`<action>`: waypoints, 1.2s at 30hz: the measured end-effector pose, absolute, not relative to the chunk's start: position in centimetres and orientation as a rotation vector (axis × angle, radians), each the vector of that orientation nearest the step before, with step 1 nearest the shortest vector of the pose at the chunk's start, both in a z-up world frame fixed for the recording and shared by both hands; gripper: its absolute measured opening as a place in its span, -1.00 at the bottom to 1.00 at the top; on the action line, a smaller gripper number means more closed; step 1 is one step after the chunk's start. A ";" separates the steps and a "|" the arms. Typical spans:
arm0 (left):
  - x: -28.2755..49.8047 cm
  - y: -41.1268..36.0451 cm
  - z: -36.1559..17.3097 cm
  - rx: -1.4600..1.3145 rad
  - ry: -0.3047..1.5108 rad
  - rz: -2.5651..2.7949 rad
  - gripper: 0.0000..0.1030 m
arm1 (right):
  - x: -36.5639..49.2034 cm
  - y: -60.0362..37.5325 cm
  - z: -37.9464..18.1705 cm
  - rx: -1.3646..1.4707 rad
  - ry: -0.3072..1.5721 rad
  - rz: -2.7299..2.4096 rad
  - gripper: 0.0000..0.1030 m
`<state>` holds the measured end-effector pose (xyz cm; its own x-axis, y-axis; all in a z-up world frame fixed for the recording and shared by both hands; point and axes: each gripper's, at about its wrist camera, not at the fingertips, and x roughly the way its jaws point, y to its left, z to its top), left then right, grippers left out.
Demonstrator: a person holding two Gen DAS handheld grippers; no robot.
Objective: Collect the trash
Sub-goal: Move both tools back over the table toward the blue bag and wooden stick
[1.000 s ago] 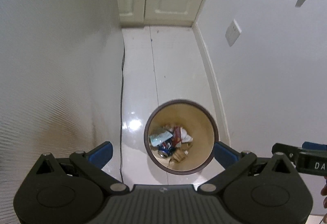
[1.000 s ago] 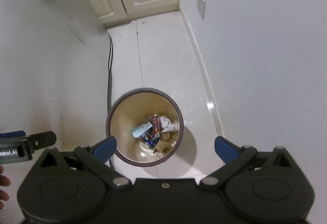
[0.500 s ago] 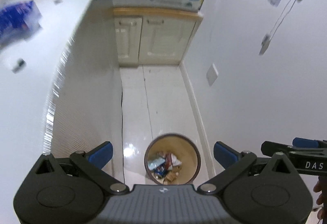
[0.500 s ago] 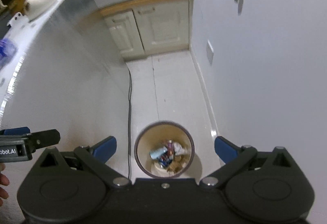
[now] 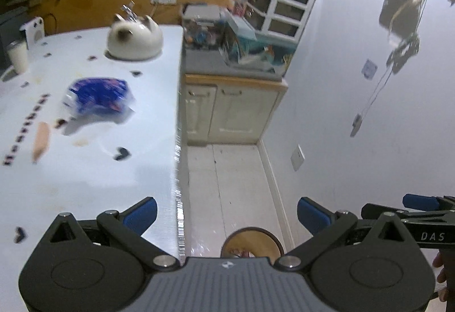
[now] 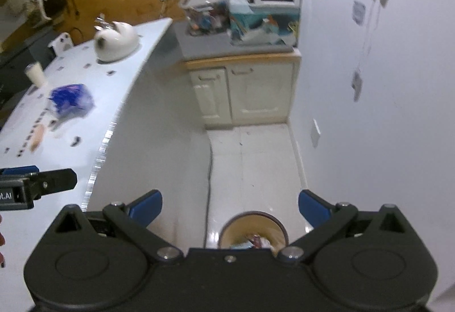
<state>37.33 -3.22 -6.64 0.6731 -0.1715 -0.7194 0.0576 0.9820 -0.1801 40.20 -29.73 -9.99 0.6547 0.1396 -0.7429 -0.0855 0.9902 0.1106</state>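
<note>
Between pickups: both tools, left (image 5: 226,211) & right (image 6: 230,205), spread wide, empty, above trash bin (image 6: 253,229) on floor. Next: reach blue wrapper (image 5: 101,97) mid-desk (image 5: 85,178), near far edge.

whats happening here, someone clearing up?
A person holds a hand-held gripper in each hand, the left and the right, both open and empty. Both hang above a round bin on the floor that already holds trash. On the white table a blue wrapper and small scraps lie uncollected.
</note>
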 end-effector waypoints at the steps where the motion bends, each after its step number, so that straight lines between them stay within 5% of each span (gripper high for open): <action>1: 36.7 -2.5 -6.1 -0.147 0.812 -0.124 1.00 | 39.8 -29.1 -9.4 0.061 0.837 0.135 1.00; 16: 30.1 11.2 -0.3 -0.158 0.679 -0.020 1.00 | 34.8 -17.0 -3.2 0.025 0.669 0.217 1.00; 36: 39.3 22.5 -5.7 -0.198 0.648 0.040 0.98 | 42.5 -1.7 -5.0 -0.210 0.534 0.396 1.00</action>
